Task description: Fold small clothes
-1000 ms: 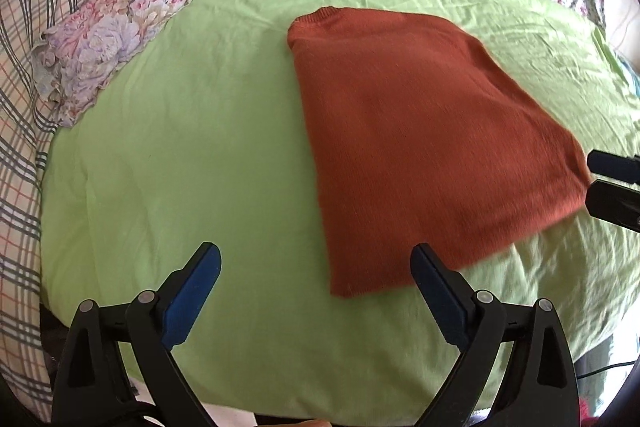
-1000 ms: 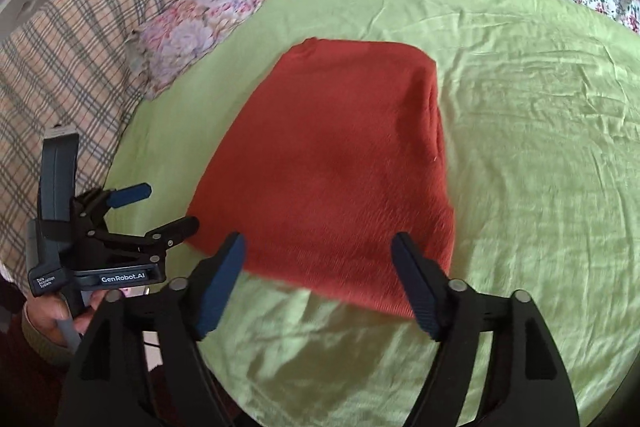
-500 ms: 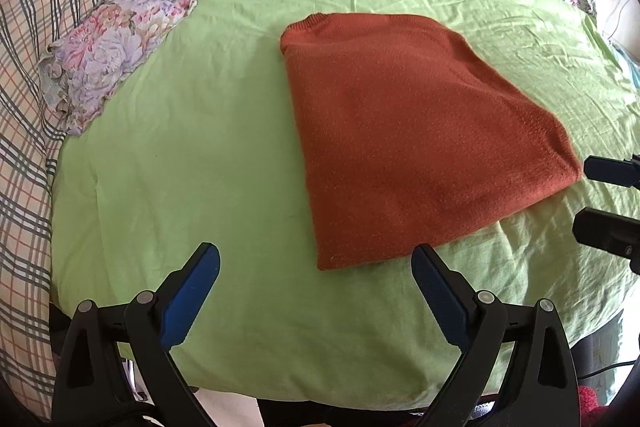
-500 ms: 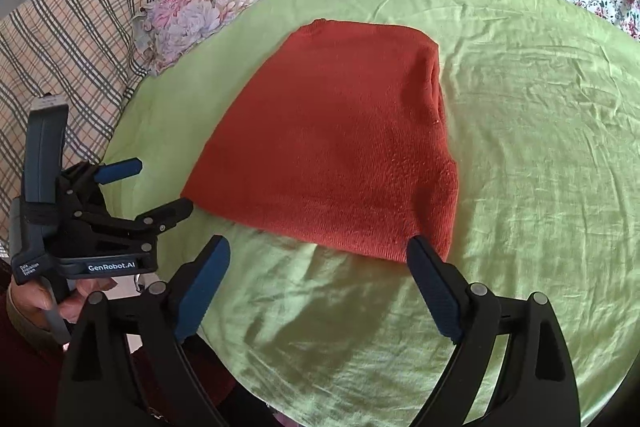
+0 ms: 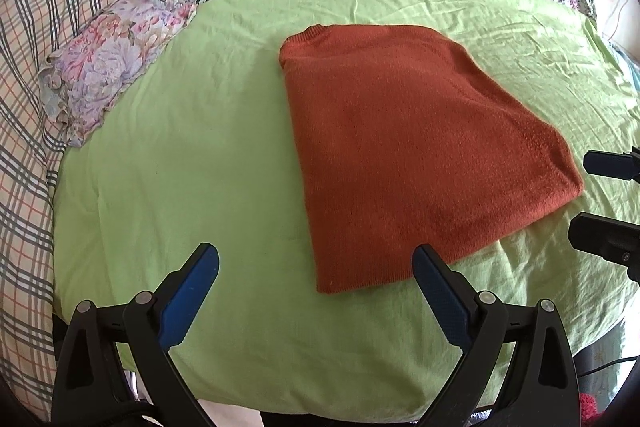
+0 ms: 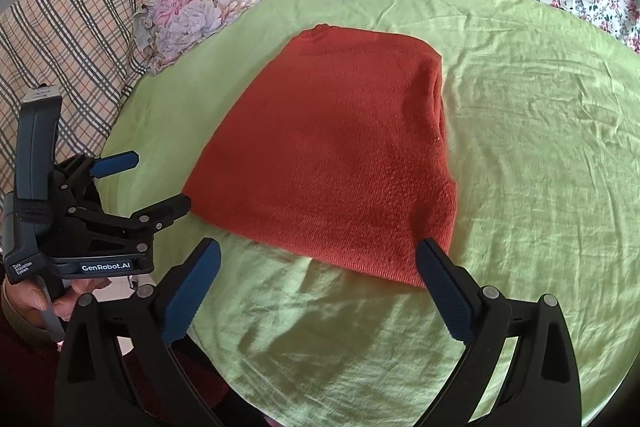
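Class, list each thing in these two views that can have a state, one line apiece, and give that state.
Orange sweater: folded, lying flat on the green sheet, held by neither gripper.
Green sheet: spread out, lightly wrinkled.
Small floral pillow: lying at the sheet's edge, apart from the sweater.
Left gripper: open, nothing between its jaws.
Right gripper: jaws opening, nothing between them, just short of the sweater's near edge.
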Demonstrator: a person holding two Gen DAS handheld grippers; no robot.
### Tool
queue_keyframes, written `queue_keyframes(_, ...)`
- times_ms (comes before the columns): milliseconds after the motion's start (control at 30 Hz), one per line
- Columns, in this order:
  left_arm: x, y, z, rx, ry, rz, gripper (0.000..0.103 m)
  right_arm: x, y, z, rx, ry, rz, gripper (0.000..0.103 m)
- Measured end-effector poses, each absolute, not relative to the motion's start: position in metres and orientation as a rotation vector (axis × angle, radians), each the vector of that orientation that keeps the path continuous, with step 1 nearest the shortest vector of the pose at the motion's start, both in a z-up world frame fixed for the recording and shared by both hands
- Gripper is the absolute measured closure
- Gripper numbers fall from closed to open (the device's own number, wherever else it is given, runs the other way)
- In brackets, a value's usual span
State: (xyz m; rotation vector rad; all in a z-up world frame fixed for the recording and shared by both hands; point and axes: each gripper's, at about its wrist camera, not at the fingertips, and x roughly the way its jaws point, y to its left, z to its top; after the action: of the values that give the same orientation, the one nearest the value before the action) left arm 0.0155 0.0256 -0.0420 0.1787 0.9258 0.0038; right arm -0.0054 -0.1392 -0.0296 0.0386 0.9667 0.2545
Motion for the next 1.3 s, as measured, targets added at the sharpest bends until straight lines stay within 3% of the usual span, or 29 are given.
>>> queue_keyframes(1300, 0.057, 0.023, -0.048, 0.109, 0.938, -0.008, 0.005, 0.054, -0.153, -0.046, 0.046, 1.001, 0.25, 0.002)
